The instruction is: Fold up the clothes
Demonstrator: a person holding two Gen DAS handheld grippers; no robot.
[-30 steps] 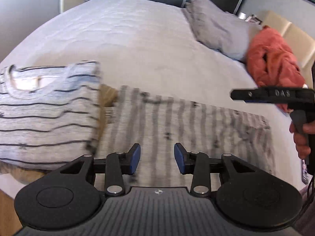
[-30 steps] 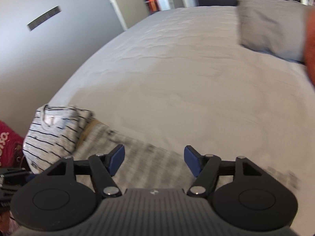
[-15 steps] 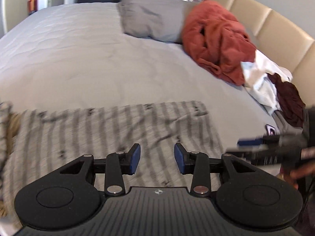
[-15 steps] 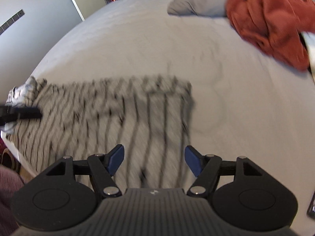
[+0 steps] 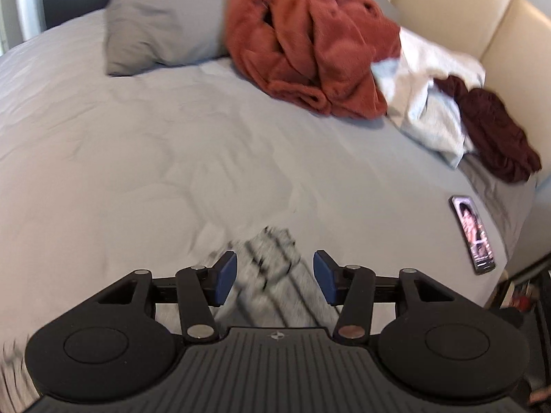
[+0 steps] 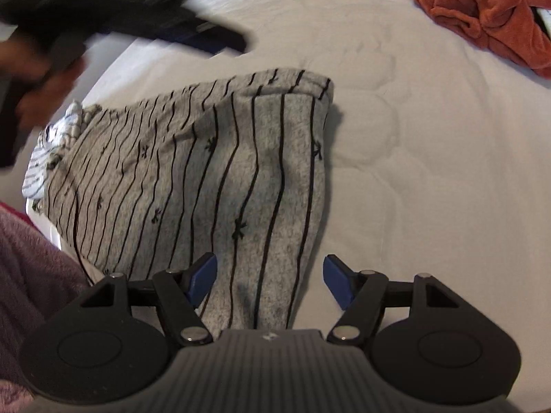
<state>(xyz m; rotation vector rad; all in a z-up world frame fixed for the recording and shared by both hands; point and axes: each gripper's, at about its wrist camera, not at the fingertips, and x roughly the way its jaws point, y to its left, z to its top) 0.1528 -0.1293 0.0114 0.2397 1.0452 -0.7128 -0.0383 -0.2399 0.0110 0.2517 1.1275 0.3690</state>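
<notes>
Grey striped garment [image 6: 220, 172] lies flat on the bed [image 6: 413, 172]. Right gripper [image 6: 268, 280] fingers wide over its near edge; left gripper [image 5: 273, 277] opening, empty. We judge it soft, light, limp: pinch corners.

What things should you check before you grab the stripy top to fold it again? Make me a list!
1. Stripy top lying flat on the bed: ok, only slightly rumpled.
2. Right gripper open with nothing in it: ok.
3. Right gripper over the top's near edge: ok.
4. Left gripper ready: ok, its jaws are opening, cloth under them, not pinched.
5. Phone clear of the top: ok, off to the side.
6. Orange blanket out of the way: ok, up by the pillow.
</notes>
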